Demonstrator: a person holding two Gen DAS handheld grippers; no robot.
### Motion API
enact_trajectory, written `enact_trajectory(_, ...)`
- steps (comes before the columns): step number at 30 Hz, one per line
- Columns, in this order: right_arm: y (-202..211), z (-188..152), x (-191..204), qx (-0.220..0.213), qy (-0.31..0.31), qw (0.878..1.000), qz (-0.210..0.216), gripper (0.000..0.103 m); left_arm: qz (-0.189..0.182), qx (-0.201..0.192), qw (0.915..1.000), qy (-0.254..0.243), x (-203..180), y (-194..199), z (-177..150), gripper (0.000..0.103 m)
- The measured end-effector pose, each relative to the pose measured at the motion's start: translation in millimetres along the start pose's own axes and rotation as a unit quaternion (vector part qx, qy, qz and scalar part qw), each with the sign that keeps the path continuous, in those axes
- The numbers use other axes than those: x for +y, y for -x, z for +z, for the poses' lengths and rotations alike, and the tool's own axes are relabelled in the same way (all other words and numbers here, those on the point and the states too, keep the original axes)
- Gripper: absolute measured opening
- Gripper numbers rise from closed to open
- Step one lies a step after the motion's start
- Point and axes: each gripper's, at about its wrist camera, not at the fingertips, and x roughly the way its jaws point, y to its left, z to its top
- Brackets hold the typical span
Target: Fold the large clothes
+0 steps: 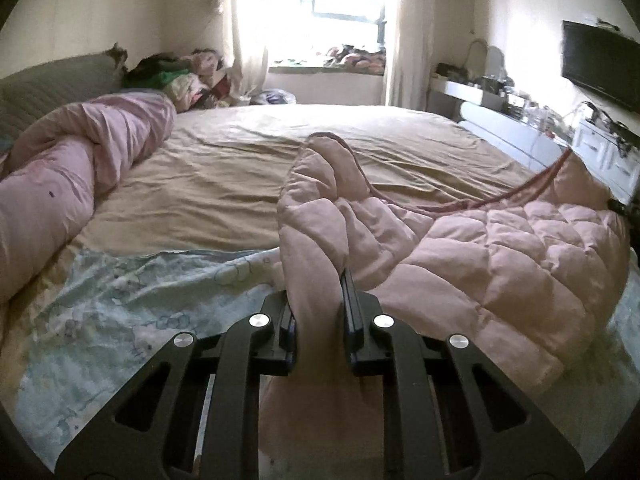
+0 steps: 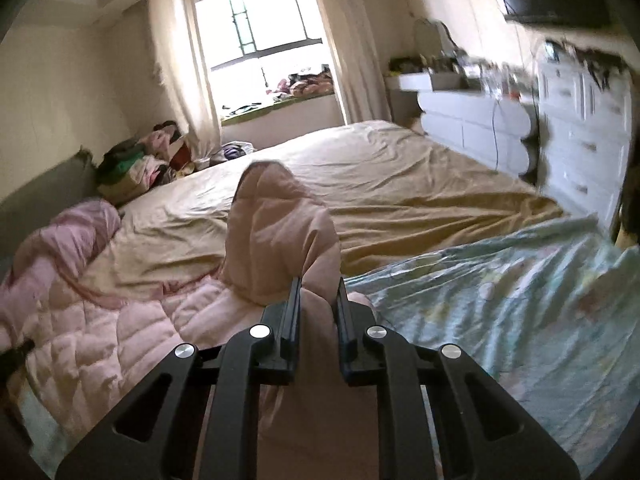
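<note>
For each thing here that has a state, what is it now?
Left tongs: shut on the pink quilted coat.
Right tongs: shut on the same coat.
Coat: bunched, partly lifted off the bed.
Pink duvet: rolled up at the bed's side.
Curtains: open.

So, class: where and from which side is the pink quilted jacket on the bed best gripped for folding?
At its near edge, one bunched fold per hand-held gripper, from the bed's near side: left and right already pinch the pink quilted jacket there.

Bunched pink quilted jacket (image 1: 500, 264) hides each claw's tips; the white dresser (image 2: 580, 128) is motion-blurred.
</note>
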Motion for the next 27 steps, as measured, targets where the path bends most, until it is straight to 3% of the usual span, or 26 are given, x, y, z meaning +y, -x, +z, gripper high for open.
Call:
enact_trajectory(4, -41, 3, -11, 0.029, -0.025, 0.999, -0.033, 0.011, 0.022, 0.026, 0.9994, 0.006, 1, -35, 7, 0.01)
enact_trajectory(7, -70, -14, -9, 0.074, 0.001, 0.994, -0.08, 0.011, 0.047, 0.063, 0.9967, -0.021, -8, -63, -2, 0.01)
enact_trajectory(11, -93, -35, -18, 0.113, -0.005, 0.989, -0.092, 0.011, 0.05, 0.099, 0.9937, -0.013, -6, -89, -21, 0.012)
enact_trajectory(17, -122, -61, -14, 0.151, 0.029, 0.98, -0.126, 0.019, 0.052, 0.106, 0.993, -0.002, -9, -100, -33, 0.014)
enact_trajectory(19, -119, -56, -8, 0.161, 0.047, 0.976, -0.142, 0.021, 0.067, 0.101, 0.9926, -0.007, -10, -90, -31, 0.022)
enact_trajectory(21, -98, -41, 0, 0.13, 0.06, 0.978, -0.15, 0.025, 0.094, 0.084, 0.992, -0.014, -12, -71, -26, 0.04)
enact_trajectory(22, -83, -35, 5, 0.104, 0.07, 0.981, -0.15, 0.031, 0.107, 0.067, 0.9916, -0.028, -16, -56, -24, 0.051)
enact_trajectory(23, -61, -30, 20, 0.063, 0.094, 0.984, -0.138, 0.051, 0.119, 0.051, 0.9909, -0.037, -21, -43, -21, 0.054)
enact_trajectory(24, -43, -28, 34, 0.031, 0.112, 0.987, -0.115, 0.064, 0.118, 0.045, 0.9913, -0.039, -26, -36, -19, 0.054)
enact_trajectory(25, -29, -28, 53, 0.015, 0.126, 0.99, -0.064, 0.073, 0.103, 0.04, 0.9931, -0.04, -35, -28, -16, 0.056)
enact_trajectory(27, -29, -33, 81, 0.04, 0.14, 0.989, -0.004, 0.073, 0.06, 0.051, 0.9952, -0.058, -65, -25, -11, 0.062)
